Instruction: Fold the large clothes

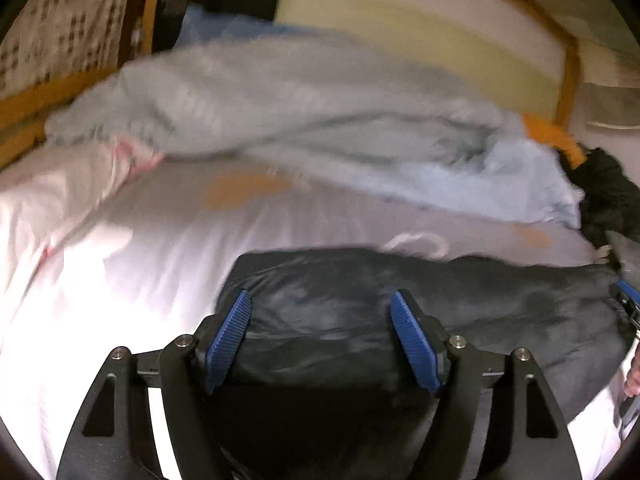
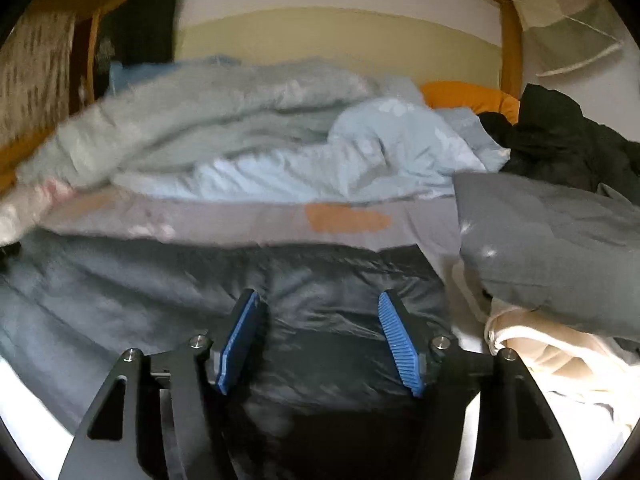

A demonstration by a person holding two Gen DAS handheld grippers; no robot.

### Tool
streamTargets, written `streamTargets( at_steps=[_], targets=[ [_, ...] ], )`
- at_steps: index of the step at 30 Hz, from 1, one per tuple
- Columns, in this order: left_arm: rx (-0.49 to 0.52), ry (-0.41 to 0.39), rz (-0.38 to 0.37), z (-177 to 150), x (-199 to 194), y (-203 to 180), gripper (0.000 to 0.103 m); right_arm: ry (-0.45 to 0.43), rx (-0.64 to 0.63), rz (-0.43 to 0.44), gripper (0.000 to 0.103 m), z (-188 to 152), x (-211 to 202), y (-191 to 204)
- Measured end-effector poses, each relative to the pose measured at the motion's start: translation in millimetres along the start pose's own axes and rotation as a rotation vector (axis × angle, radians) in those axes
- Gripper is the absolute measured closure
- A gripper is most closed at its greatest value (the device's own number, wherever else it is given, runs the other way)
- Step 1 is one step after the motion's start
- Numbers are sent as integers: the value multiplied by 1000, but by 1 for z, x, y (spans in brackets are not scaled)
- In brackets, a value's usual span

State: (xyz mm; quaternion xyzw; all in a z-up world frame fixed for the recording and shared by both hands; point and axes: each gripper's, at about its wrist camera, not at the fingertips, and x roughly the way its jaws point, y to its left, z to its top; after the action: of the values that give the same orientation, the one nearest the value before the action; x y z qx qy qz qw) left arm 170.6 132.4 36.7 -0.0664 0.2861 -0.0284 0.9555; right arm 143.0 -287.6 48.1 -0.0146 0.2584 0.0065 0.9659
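Only the right wrist view shows the grey pillow point(image 2: 560, 248) beside the dark garment point(image 2: 328, 304).

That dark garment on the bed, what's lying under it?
The dark garment lies on a pale bedsheet printed with orange patches, which shows around its edges. Whatever sits directly beneath the dark fabric is covered, so I cannot tell.
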Motion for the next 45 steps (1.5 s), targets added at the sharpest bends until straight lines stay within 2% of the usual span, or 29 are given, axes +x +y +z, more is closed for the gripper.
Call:
streamTargets(
  at_steps=[2,5,7,10,15,18,22,28,45],
  targets=[
    [31,-40,-22,3,-15,-12,31,1,-19,29,39,4,-10,9],
    [62,-13,-52,1,-15,-22,30,32,-51,50,39,2,-10,24],
    [65,29,-1,-2,-2,-21,29,64,-60,17,39,-3,-1,26],
    [26,137,-21,-8,23,-9,25,163,-36,-23,39,-11,17,21],
    [-41,242,-61,-14,46,2,20,222,-66,-27,37,-11,28,25],
    [-79,294,-96,-21,55,9,16,292,35,49,36,-19,48,9],
    [-73,300,-93,-25,56,6,16,293,35,63,35,-28,59,7],
    [-29,283,-25,-30,59,-3,9,288,8,34,35,-30,61,14],
    [-24,284,-16,-31,60,0,8,286,-17,12,34,-30,61,17]
  ],
)
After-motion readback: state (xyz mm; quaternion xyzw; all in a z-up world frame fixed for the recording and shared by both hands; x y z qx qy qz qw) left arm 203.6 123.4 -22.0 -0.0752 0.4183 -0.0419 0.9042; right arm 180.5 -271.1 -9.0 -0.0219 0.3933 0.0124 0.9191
